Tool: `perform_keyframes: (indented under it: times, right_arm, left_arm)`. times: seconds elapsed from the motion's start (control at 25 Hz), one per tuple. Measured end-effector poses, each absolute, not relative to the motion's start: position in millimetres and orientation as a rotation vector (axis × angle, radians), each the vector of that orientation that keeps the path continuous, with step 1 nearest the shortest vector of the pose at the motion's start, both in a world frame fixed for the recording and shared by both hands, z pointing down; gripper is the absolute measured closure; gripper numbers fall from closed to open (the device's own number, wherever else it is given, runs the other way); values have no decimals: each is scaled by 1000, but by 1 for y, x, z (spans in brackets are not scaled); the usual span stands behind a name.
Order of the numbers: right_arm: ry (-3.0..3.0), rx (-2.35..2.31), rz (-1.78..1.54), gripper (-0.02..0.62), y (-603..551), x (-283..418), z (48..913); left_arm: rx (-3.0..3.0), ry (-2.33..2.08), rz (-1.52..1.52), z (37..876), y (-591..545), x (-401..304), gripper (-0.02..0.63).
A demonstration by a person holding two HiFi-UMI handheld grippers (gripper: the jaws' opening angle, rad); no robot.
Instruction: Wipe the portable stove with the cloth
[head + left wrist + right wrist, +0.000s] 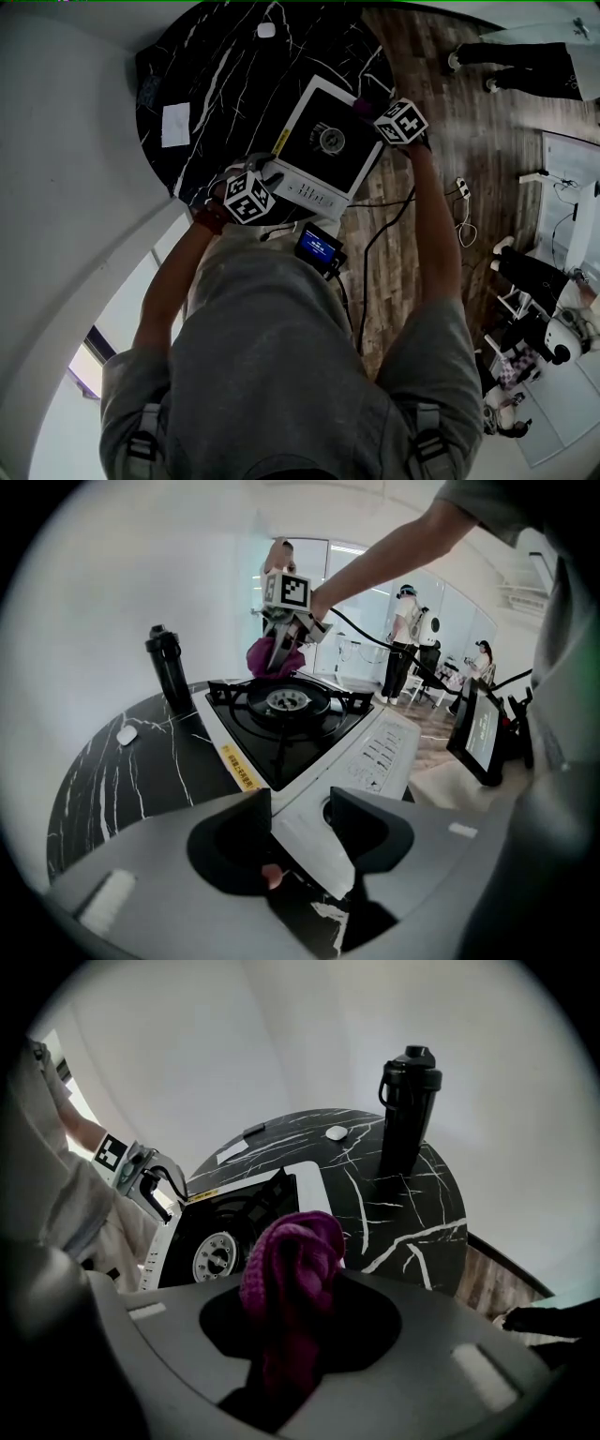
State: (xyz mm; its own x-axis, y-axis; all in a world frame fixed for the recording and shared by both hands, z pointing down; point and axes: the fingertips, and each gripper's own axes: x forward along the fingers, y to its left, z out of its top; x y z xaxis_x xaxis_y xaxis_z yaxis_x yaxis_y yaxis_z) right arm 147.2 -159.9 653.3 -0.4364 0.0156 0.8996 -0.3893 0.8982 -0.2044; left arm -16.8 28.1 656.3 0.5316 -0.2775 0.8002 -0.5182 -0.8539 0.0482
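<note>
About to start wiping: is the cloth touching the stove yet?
Cannot tell. Left gripper view shows the cloth low at the stove's far corner; contact or gap unclear.

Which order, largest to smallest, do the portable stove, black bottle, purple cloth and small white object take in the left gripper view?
1. portable stove, also nearest the camera
2. black bottle
3. purple cloth, farther off
4. small white object

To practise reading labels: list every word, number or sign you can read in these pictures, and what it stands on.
Yellow strip label on the white portable stove: too small to read.
Print on its control panel: blurred.
Small blue screen: unreadable.
Nothing can be quoted.
</note>
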Motion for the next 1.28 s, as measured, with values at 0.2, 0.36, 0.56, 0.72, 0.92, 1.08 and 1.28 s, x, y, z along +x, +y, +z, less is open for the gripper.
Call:
perform_keyframes:
  times: [0.2, 0.36, 0.56, 0.72, 0.92, 1.08, 1.28]
  right_arm:
    - [-1946, 229, 437, 476, -161, 133, 655]
    - [-1949, 226, 428, 476, -164, 124, 655]
    - [-1945, 225, 413, 476, -168, 111, 656]
    - [-1951, 222, 402, 476, -172, 98, 657]
    - [-1955, 212, 401, 476, -176, 82, 657]
    - [-1971, 226, 399, 476, -183, 67, 655]
    - [-1998, 248, 401, 476, -187, 47, 654]
  left_arm:
    - [2493, -670, 1229, 657, 30, -17, 408]
    - [2494, -675, 1231, 657, 28, -17, 408]
    - [2493, -674, 1233, 657, 29, -17, 407]
    - [2491, -668, 1239, 658, 28, -16, 407]
    - [2491, -670, 1239, 658, 29, -16, 407]
    - [2487, -668, 1240, 656, 27, -16, 407]
    - [2489, -675, 1235, 656, 27, -16, 407]
